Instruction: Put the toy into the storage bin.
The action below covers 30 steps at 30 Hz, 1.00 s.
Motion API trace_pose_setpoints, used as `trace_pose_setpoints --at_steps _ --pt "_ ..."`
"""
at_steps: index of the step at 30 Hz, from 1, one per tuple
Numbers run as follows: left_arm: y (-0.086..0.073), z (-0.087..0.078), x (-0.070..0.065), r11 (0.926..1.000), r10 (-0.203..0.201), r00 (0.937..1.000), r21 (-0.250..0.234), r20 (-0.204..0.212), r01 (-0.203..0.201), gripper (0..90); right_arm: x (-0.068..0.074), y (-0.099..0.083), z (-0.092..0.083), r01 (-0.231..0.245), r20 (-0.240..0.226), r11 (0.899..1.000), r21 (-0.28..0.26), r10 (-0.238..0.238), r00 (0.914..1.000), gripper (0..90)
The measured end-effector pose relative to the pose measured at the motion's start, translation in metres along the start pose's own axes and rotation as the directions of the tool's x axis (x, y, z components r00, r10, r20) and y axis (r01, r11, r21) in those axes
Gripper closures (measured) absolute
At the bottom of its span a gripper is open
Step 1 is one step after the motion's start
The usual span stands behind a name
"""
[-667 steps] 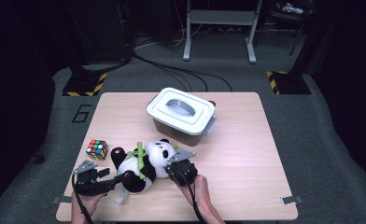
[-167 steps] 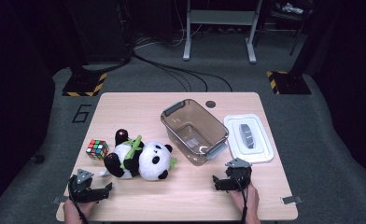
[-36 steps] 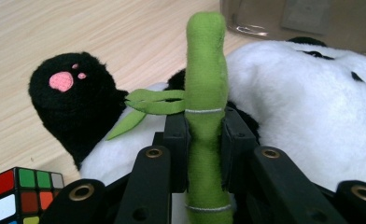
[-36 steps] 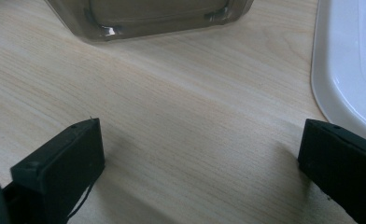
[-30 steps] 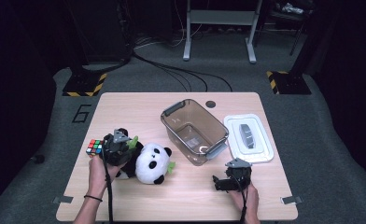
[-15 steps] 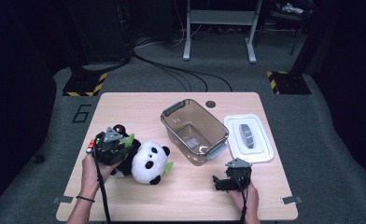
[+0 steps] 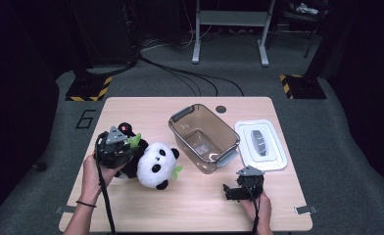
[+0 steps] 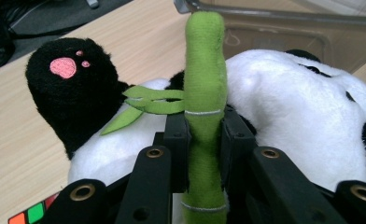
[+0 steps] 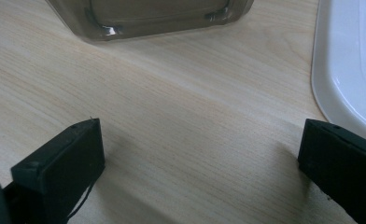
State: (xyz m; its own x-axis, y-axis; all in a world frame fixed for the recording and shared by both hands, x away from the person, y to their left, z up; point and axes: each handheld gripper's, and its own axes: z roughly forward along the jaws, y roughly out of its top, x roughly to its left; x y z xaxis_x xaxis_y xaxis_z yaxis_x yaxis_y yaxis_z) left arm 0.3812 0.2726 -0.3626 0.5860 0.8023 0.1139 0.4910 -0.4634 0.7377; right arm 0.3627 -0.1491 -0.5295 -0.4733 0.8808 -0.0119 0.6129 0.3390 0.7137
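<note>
From where I stand, the work in hand looks like the packing of the plush panda (image 7: 153, 164) into the clear bin (image 7: 204, 137), and the step now under way is the pickup. The left gripper (image 8: 204, 135) has its jaws clamped on the green bamboo stalk (image 8: 204, 84) sewn to the panda's front; in the left gripper view the stalk runs straight up between the two black pads, pinched tight, with the green leaves (image 8: 148, 105) fanning off to one side and a black paw with a pink pad (image 8: 64, 67) beyond. In the high view that gripper (image 7: 116, 149) sits over the toy's dark body near the left edge of the table (image 7: 146, 210), the white head turned toward the bin, and the toy seems only partly raised, its head low over the wood. The colour cube (image 8: 31, 214) peeks out at the bottom corner of the left gripper view. The right gripper (image 7: 236, 191) rests near the front edge, its jaws spread wide with nothing but bare wood between them, the bin's corner and the white lid (image 7: 261, 144) just ahead of it. The bin stands open and empty, the lid lying flat beside it. I judge that the next move calls for a higher lift so the soft body clears the bin's rim, then a carry to the right. A grip on a thin stalk may let the heavy head swing, so the free gripper may need to steady it.
</note>
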Motion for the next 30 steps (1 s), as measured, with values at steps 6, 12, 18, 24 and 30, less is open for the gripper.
trace_pose_setpoints --at_steps 6,12,18,24,30 --pt "0.012 -0.004 0.0 0.9997 0.02 0.9998 -0.015 0.004 -0.02 76.3 0.0 0.0 0.0 0.0 -0.001 1.0 0.0 0.0 1.0 0.0" --pt "0.023 -0.008 0.0 0.9988 0.036 0.9993 -0.032 -0.004 -0.037 76.3 0.0 0.0 0.0 -0.002 -0.001 1.0 -0.001 0.002 1.0 0.0" --pt "0.035 -0.01 0.0 0.9976 0.056 0.9984 -0.039 -0.006 -0.056 76.3 0.0 0.0 0.0 -0.003 0.0 1.0 -0.001 0.003 1.0 0.0" --pt "0.049 -0.009 -0.003 0.9947 0.093 0.9956 -0.043 -0.002 -0.093 76.3 0.0 0.0 0.0 0.001 -0.001 1.0 0.0 -0.001 1.0 0.0" --pt "0.061 -0.008 -0.005 0.9922 0.112 0.9937 -0.055 0.003 -0.112 76.3 0.0 0.0 0.0 0.002 -0.001 1.0 0.0 -0.002 1.0 0.0"
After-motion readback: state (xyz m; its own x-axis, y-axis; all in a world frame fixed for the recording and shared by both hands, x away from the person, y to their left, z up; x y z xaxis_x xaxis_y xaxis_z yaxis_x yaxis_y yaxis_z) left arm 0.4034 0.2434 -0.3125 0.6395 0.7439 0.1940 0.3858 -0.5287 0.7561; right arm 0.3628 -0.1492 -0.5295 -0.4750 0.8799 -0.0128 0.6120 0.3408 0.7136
